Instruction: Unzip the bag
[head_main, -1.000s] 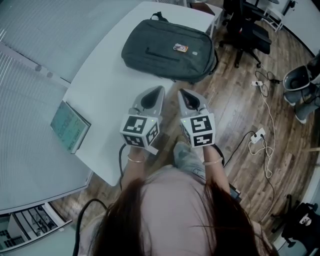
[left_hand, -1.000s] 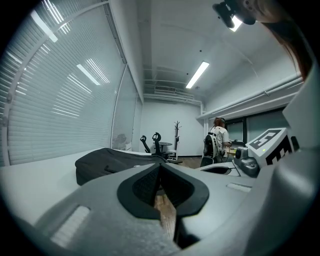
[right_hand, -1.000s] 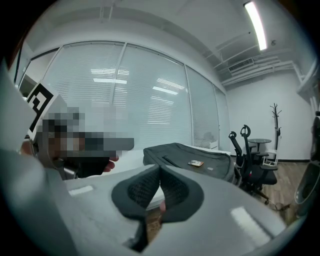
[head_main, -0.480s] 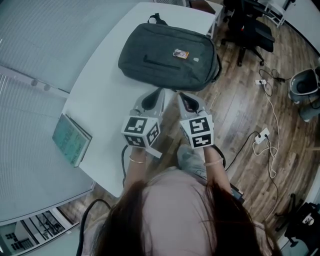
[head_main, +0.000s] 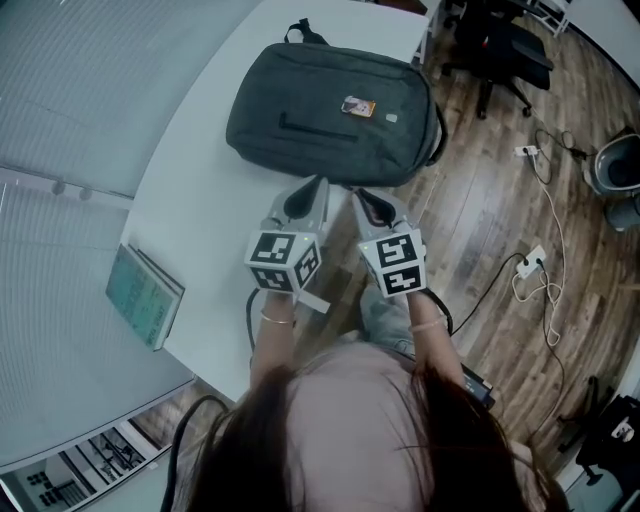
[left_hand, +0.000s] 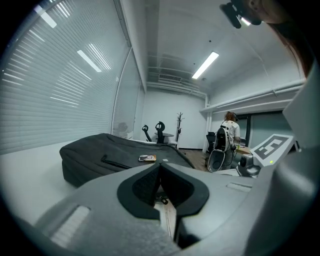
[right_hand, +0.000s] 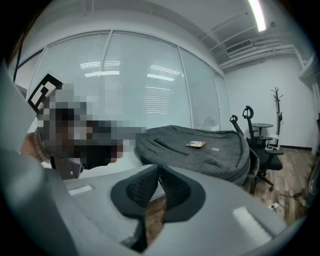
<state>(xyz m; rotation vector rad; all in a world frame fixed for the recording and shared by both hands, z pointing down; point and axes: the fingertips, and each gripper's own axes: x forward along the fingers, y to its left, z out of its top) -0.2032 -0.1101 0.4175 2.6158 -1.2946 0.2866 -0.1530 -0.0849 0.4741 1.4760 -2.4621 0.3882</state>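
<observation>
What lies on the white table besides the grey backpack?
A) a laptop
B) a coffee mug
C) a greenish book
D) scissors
C: a greenish book lies near the left edge of the table, well apart from the backpack.

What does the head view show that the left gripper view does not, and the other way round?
Only the head view: the green book at the left of the white table, and a power strip on the wooden floor. Only the left gripper view: a person standing far back, a coat stand and a lit ceiling lamp. Both: the grey bag lying flat on the table, with a small tag on top.
</observation>
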